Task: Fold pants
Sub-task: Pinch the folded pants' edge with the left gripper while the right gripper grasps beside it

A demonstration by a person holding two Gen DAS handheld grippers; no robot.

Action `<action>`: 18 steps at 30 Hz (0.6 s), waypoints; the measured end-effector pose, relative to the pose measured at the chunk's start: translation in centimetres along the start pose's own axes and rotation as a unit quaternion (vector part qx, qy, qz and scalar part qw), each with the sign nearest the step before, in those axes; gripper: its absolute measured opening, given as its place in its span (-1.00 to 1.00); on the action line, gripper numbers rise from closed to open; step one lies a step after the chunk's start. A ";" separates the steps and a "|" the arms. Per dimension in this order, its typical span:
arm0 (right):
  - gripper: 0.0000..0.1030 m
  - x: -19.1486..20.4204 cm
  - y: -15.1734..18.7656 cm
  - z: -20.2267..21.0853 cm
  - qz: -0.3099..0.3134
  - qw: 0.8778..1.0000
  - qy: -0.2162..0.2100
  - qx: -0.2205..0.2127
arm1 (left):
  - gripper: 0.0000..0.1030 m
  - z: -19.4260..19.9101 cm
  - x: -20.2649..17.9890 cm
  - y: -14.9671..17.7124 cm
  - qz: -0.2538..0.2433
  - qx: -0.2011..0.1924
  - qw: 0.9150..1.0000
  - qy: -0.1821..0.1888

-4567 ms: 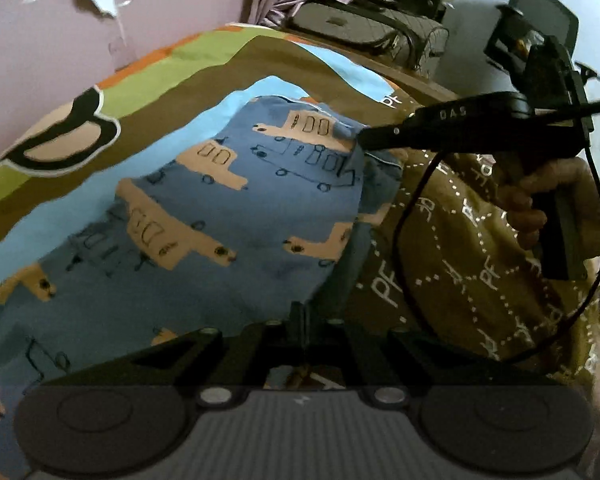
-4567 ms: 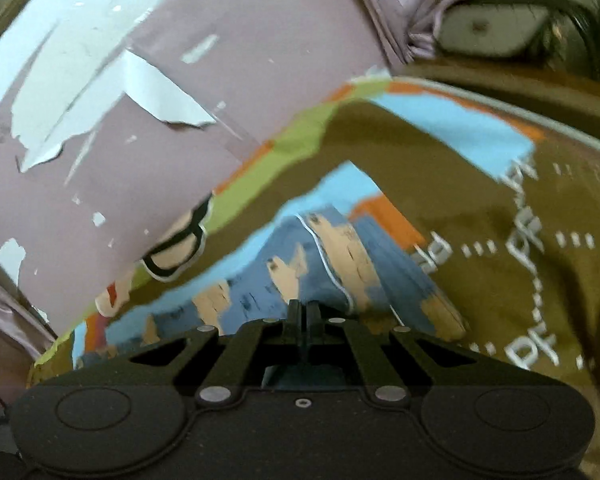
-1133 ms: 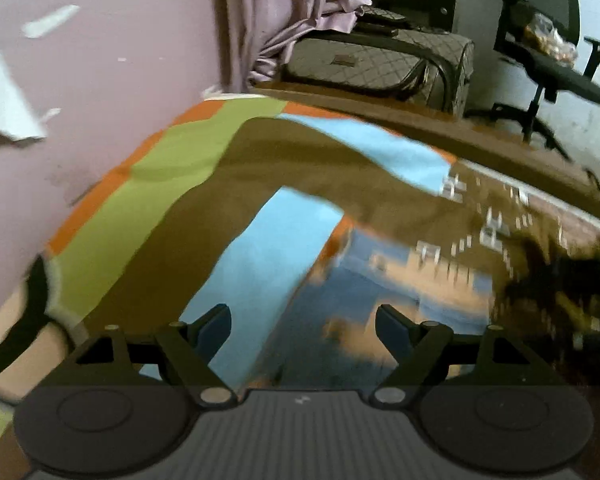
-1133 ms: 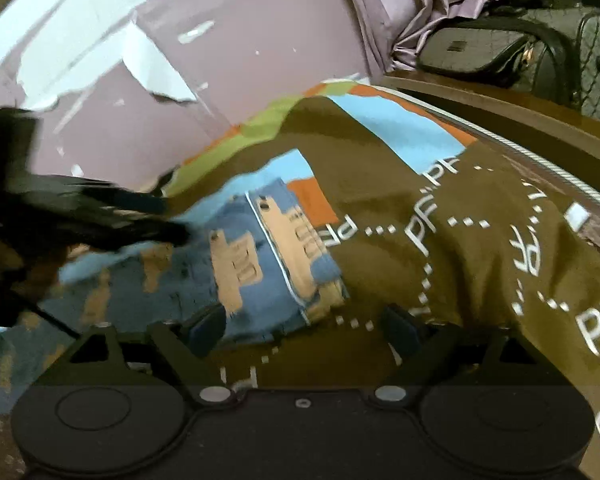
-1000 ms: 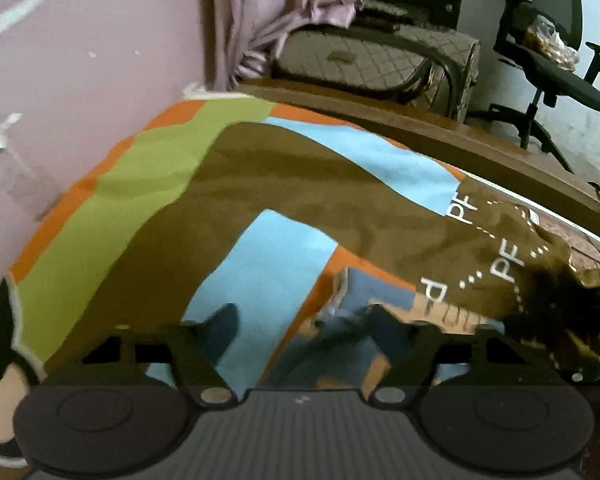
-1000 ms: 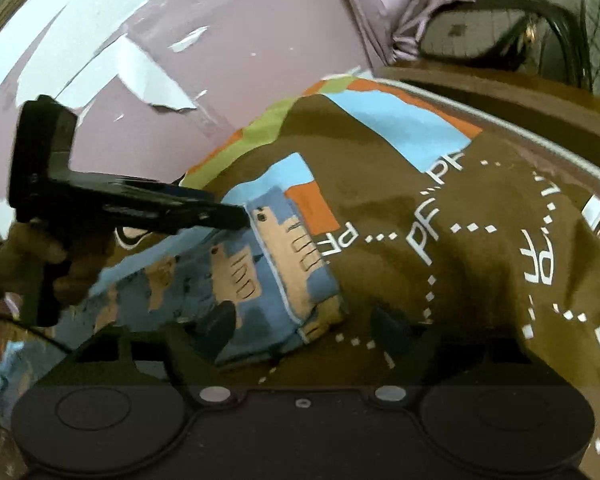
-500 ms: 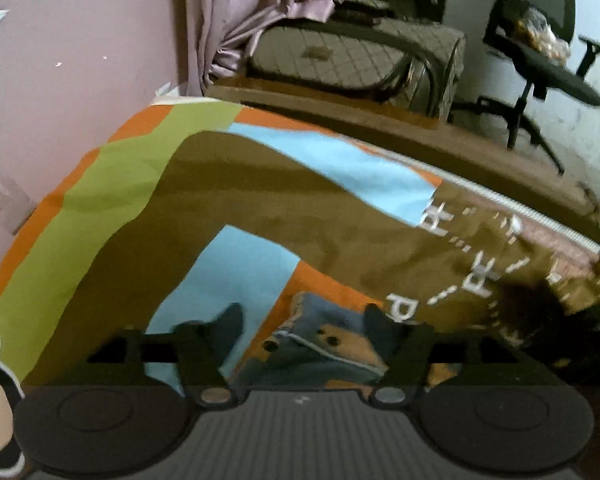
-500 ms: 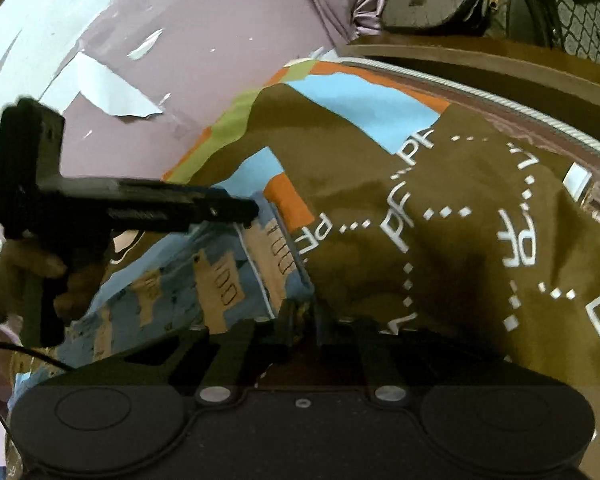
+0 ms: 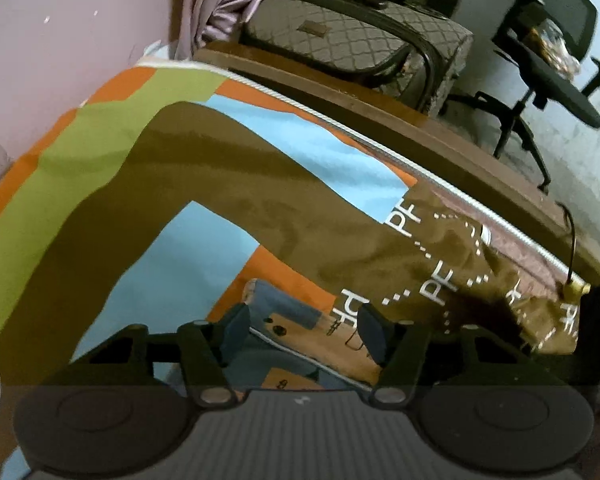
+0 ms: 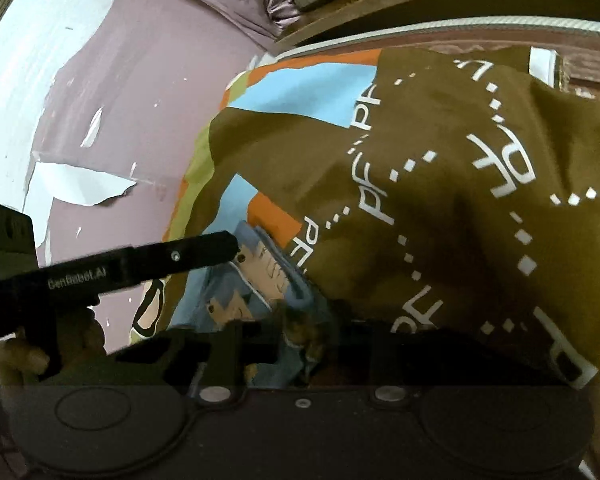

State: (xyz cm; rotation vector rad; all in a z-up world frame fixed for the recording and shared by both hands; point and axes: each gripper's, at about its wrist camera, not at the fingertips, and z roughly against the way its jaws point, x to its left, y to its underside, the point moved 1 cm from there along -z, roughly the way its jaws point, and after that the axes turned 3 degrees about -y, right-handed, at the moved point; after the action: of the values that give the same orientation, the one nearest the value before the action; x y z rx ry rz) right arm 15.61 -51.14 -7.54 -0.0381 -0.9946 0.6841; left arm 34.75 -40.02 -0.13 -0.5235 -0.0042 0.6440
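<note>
My left tool (image 9: 304,330), fingers spread, sits low over the bed with the pants (image 9: 296,332) lying between and just under its tips, a blue edge with tan print on the bedspread (image 9: 228,184). From my right view, the left tool (image 10: 204,250) reaches in from the left and touches the pants' (image 10: 260,276) top corner. My right tool (image 10: 300,340) is low at their near edge, in shadow; I cannot tell its spread.
</note>
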 end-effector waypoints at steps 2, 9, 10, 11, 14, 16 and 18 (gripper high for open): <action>-0.78 1.2 0.4 0.5 0.041 0.999 0.003 -0.019 | 0.26 0.1 0.4 -0.4 0.021 0.010 1.000 0.010; -0.79 8.5 4.3 0.9 0.312 0.949 0.022 -0.045 | 0.24 0.6 1.1 -1.5 0.073 0.068 0.995 -0.018; -0.79 9.0 4.8 0.8 0.332 0.942 0.023 -0.045 | 0.24 0.7 1.2 -1.5 0.080 0.073 0.994 -0.017; -0.79 9.5 5.1 0.7 0.346 0.937 0.025 -0.044 | 0.23 0.8 1.1 -1.6 0.085 0.077 0.993 -0.017; -0.79 9.9 5.7 0.3 0.365 0.930 0.033 -0.040 | 0.21 0.3 0.5 -1.8 0.088 0.101 0.990 -0.035; -0.79 10.1 6.1 0.2 0.380 0.923 0.040 -0.038 | 0.20 -0.1 0.0 -1.9 0.083 0.116 0.989 -0.048; -0.79 10.3 6.5 0.2 0.396 0.917 0.045 -0.036 | 0.18 -0.5 -0.7 -2.1 0.073 0.125 0.988 -0.062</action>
State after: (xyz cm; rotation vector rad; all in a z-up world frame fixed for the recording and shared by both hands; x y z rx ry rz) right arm 15.82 -40.41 -1.81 -0.5578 -0.9002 1.3717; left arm 35.47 -42.03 0.55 -0.2420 -0.0017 0.8075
